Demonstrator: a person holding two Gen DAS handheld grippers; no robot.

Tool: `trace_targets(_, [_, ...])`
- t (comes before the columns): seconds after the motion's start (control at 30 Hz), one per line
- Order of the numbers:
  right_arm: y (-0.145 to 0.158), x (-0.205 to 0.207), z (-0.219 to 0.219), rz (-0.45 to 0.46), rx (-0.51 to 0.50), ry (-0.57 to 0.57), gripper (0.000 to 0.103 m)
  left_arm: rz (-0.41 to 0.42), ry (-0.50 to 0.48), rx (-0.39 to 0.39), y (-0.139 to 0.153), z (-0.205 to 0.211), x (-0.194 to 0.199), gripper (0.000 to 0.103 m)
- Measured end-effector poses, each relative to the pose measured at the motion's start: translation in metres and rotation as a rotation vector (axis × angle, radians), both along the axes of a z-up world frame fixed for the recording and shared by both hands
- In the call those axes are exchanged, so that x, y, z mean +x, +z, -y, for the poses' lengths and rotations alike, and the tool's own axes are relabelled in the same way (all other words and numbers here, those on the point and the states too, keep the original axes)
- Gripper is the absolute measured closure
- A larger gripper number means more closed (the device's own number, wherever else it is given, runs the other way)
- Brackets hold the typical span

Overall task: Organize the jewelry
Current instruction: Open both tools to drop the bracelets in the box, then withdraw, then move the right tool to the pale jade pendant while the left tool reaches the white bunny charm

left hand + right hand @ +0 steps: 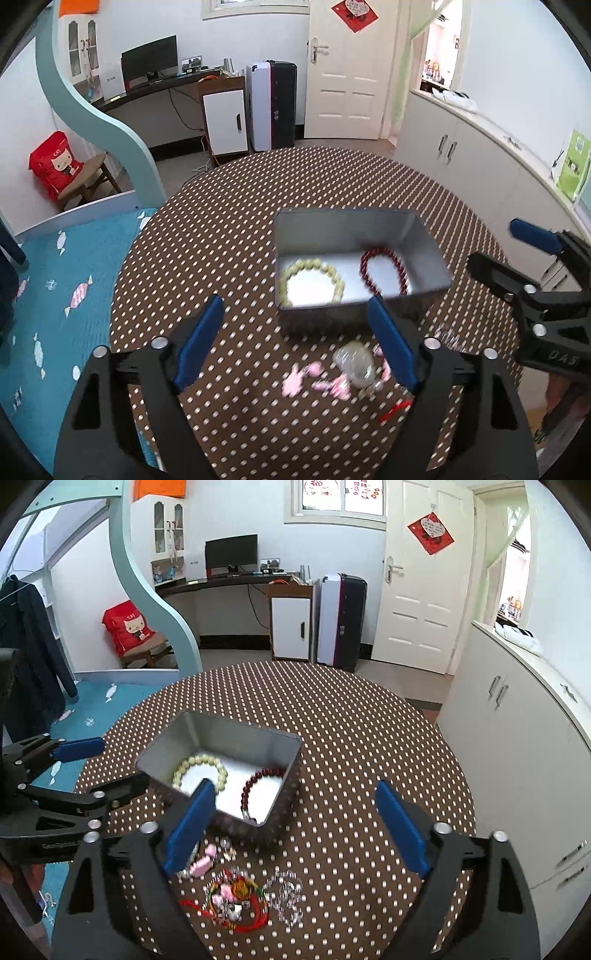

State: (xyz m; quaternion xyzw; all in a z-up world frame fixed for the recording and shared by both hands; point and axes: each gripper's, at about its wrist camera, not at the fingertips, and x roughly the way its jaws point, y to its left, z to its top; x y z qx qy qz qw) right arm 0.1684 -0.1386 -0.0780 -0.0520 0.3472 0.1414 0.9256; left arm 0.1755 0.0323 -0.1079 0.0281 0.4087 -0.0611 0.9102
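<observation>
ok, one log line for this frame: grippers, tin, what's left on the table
left gripper: open, empty | right gripper: open, empty | tin: cream bracelet, red bracelet inside | table: pink charms, clear bracelet, red cord piece loose

On the table in front of you stands the tin. In it lie two bracelets side by side: the pale bead bracelet to the left, the dark bead bracelet to the right. Before the tin, nearer to you, the loose jewelry lies on the table.

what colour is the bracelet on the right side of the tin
Dark red beads, lying inside the metal tin; clearest in the left wrist view.
</observation>
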Motion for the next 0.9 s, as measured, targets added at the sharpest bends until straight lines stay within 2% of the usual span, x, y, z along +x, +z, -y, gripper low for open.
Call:
trace_targets(0.07, [-0.007, -0.006, -0.001, -0.013, -0.011, -0.007, 0.009, -0.016, 0.017, 0.021, -0.008, -0.007, -0.004, 0.014])
trace_targets(0.27, [-0.027, -0.015, -0.007, -0.053, 0.014, 0.018, 0.007, -0.063, 0.049, 0.035, -0.029, -0.024, -0.013, 0.013])
trace_targets(0.43, [-0.039, -0.019, -0.013, -0.074, 0.041, 0.052, 0.007, -0.089, 0.012, 0.048, -0.045, -0.026, -0.019, 0.013])
trace_targets(0.57, [-0.043, -0.019, -0.016, -0.079, 0.046, 0.032, 0.007, -0.108, -0.025, 0.069, -0.057, -0.021, -0.02, 0.015])
trace_targets(0.67, [-0.046, -0.018, -0.017, -0.089, 0.066, 0.032, 0.007, -0.12, -0.058, 0.084, -0.066, -0.015, -0.018, 0.029])
trace_targets(0.77, [-0.046, -0.018, -0.02, -0.085, 0.065, 0.053, 0.007, -0.141, -0.067, 0.099, -0.075, -0.011, -0.014, 0.049])
trace_targets(0.8, [-0.046, -0.02, -0.023, -0.081, 0.061, 0.062, 0.007, -0.146, -0.072, 0.099, -0.077, -0.01, -0.013, 0.051])
trace_targets(0.9, [-0.046, -0.022, -0.028, -0.074, 0.068, 0.093, 0.007, -0.133, -0.105, 0.074, -0.078, -0.01, -0.013, 0.067])
